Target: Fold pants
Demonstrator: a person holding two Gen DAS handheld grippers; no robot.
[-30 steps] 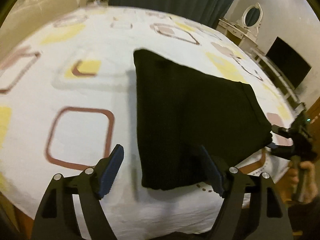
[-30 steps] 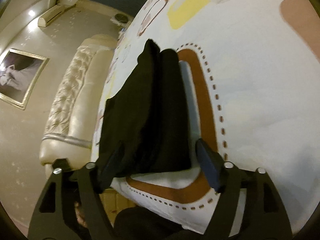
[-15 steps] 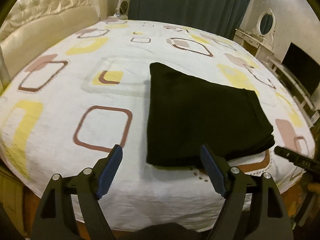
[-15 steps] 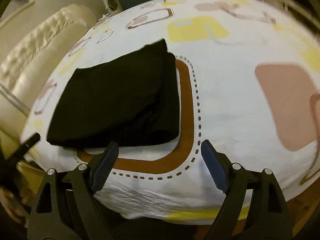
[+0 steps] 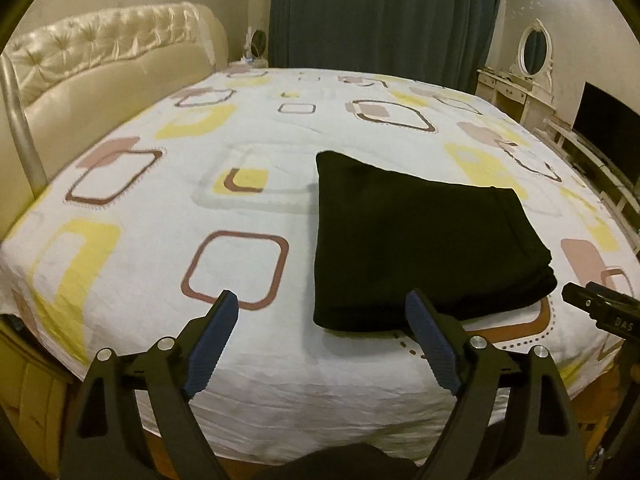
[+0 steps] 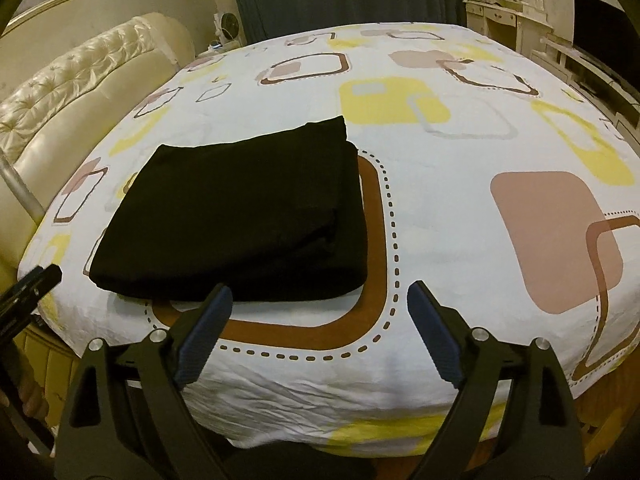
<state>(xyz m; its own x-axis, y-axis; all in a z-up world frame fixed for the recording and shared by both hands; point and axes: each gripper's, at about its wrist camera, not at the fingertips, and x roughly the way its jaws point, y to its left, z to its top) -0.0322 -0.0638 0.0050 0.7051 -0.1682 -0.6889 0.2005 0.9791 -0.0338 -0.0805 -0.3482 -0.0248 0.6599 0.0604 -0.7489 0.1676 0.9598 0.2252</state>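
Note:
The black pants (image 5: 420, 240) lie folded into a thick rectangle near the front edge of the bed; they also show in the right wrist view (image 6: 240, 220). My left gripper (image 5: 322, 312) is open and empty, held off the bed's front edge, just short of the pants' near left corner. My right gripper (image 6: 320, 304) is open and empty, held off the edge in front of the pants' near right corner. The right gripper's tip (image 5: 600, 308) shows at the right of the left wrist view; the left gripper's tip (image 6: 28, 296) shows at the left of the right wrist view.
The bed (image 5: 160, 220) has a white sheet with yellow, pink and brown squares. A cream tufted headboard (image 5: 100, 64) stands at the left. Dark curtains (image 5: 380, 12) hang behind. A white dressing table (image 5: 520, 84) and a dark screen (image 5: 608, 128) stand at the right.
Both grippers have drawn back from the folded pants toward the bed's front edge and levelled out. The pants lie still.

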